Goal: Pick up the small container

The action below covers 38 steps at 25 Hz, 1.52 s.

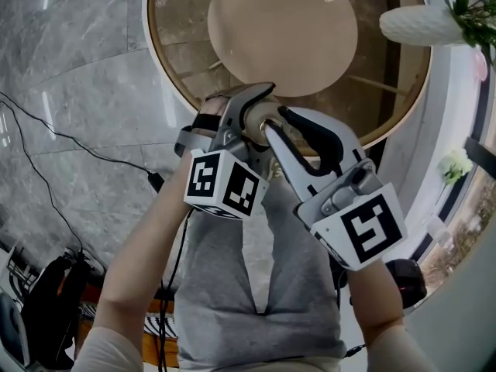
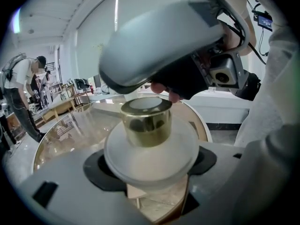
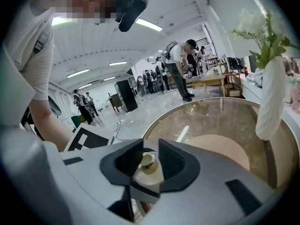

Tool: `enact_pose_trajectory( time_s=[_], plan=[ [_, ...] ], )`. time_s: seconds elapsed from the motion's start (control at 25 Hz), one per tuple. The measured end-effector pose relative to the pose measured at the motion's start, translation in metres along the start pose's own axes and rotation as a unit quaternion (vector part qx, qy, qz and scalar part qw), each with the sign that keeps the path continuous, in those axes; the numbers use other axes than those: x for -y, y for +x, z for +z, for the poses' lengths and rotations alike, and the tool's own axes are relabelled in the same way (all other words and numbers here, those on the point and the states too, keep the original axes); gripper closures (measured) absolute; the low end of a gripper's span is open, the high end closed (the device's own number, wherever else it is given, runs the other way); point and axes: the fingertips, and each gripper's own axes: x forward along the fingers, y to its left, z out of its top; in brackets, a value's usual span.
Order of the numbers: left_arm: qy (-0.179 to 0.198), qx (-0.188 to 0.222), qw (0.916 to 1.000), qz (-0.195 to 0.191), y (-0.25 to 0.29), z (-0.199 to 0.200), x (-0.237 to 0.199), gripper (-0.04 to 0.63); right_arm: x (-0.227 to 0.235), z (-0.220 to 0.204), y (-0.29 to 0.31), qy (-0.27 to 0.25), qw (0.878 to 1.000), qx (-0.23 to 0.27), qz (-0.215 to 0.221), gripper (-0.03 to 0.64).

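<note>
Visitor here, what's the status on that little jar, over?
Left gripper shut on small container, held clear of glass table. Right gripper jaws around its gold cap, contact unclear. Nothing blocking.

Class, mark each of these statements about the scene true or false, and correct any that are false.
1. The left gripper holds a white container with a gold cap. True.
2. The vase lies tipped over on the floor. False: it stands upright at the table's edge.
3. The gold cap sits between the right gripper's jaws. True.
4. The table has a square wooden top. False: the top is round and made of glass.
</note>
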Motion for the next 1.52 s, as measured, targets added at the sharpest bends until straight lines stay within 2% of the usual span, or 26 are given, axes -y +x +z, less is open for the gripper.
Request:
enact_pose_trajectory(
  time_s=[0.04, 0.08, 0.24, 0.56, 0.64, 0.84, 0.96, 1.04, 1.28, 1.52],
  plan=[
    [0.0, -0.001, 1.0, -0.001, 0.0, 0.0, 0.0, 0.241, -0.003, -0.001, 0.002, -0.001, 1.0, -0.002, 0.006, 0.494],
    [0.0, -0.001, 1.0, -0.001, 0.0, -0.001, 0.001, 0.241, -0.006, -0.002, 0.004, -0.005, 1.0, -0.006, 0.01, 0.473],
    [0.0, -0.001, 1.0, -0.005, -0.001, -0.001, 0.001, 0.242, -0.012, -0.015, 0.007, -0.04, 0.999, -0.032, 0.003, 0.433],
    [-0.001, -0.002, 1.0, -0.007, -0.001, -0.002, 0.001, 0.244, -0.011, -0.028, 0.009, -0.027, 0.999, -0.033, -0.005, 0.438],
    [-0.002, -0.002, 1.0, -0.008, -0.001, -0.001, 0.001, 0.244, -0.009, -0.028, 0.009, -0.04, 0.999, -0.032, -0.01, 0.469],
    [-0.001, -0.002, 1.0, -0.009, -0.001, -0.001, 0.001, 0.245, -0.01, -0.033, 0.008, -0.082, 0.996, -0.042, -0.012, 0.477],
    [-0.004, 0.007, 1.0, 0.001, -0.001, 0.0, -0.003, 0.247, -0.01, -0.031, 0.009, -0.086, 0.995, -0.04, -0.015, 0.481],
    [-0.011, 0.012, 0.9999, 0.005, -0.002, 0.001, -0.005, 0.247, -0.011, -0.029, 0.01, -0.089, 0.995, -0.037, -0.015, 0.483],
    [-0.052, 0.011, 0.9985, -0.015, -0.007, 0.008, -0.005, 0.247, -0.011, -0.021, 0.008, -0.077, 0.997, -0.028, -0.008, 0.485],
    [-0.062, 0.008, 0.998, -0.01, -0.021, 0.033, -0.019, 0.247, -0.012, 0.012, -0.001, -0.074, 0.997, -0.016, 0.001, 0.485]
  ],
)
